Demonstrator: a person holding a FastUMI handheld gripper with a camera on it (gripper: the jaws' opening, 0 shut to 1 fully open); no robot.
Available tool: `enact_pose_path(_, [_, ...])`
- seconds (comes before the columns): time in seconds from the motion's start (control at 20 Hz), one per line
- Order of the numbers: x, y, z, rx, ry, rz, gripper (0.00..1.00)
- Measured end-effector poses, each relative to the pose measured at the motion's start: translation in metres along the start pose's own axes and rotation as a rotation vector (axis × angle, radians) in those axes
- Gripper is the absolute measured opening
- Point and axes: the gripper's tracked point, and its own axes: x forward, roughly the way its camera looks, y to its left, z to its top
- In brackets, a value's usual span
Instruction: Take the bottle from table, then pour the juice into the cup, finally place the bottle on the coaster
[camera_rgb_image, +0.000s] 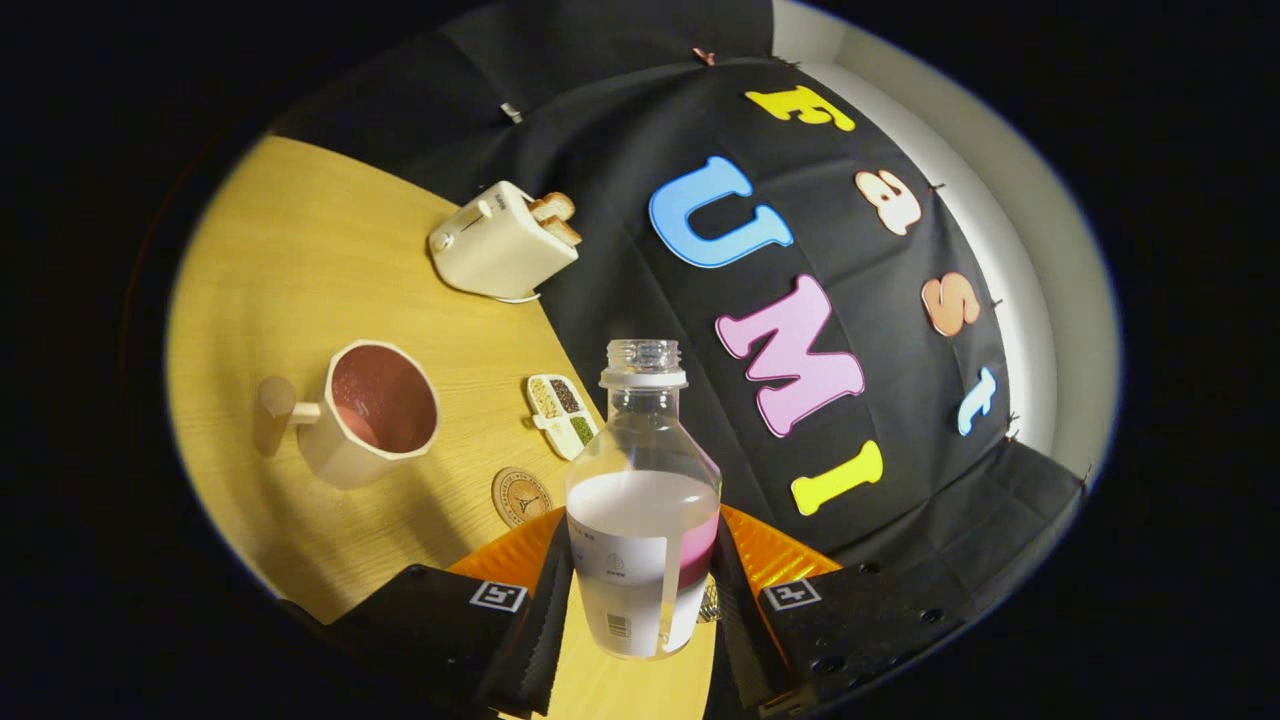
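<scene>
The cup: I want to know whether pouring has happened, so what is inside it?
Pink juice lies low inside the cup, under its pinkish inner wall. The near rim hides how deep. The tool grips the bottle.

The gripper (640, 600) is tilted, both fingers (545, 620) clamped on the bottle (643, 520).

Gripper (640, 600): ribbed finger pads, orange body behind, square b/w marker tags, screw holes on right block.

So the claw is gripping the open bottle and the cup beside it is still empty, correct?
Not quite. In the gripper view, the cup already holds some pink juice at its bottom. The rest stands: the claw grips the bottle, which has no cap on.
</scene>
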Motion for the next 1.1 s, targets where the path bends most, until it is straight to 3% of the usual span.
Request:
enact_pose_path(0.85, [0.016,0.051,-0.01,-0.385,0.008,0.131,0.7])
enact_pose_path(1.1, [0.019,0.05,-0.01,-0.457,0.016,0.124,0.7])
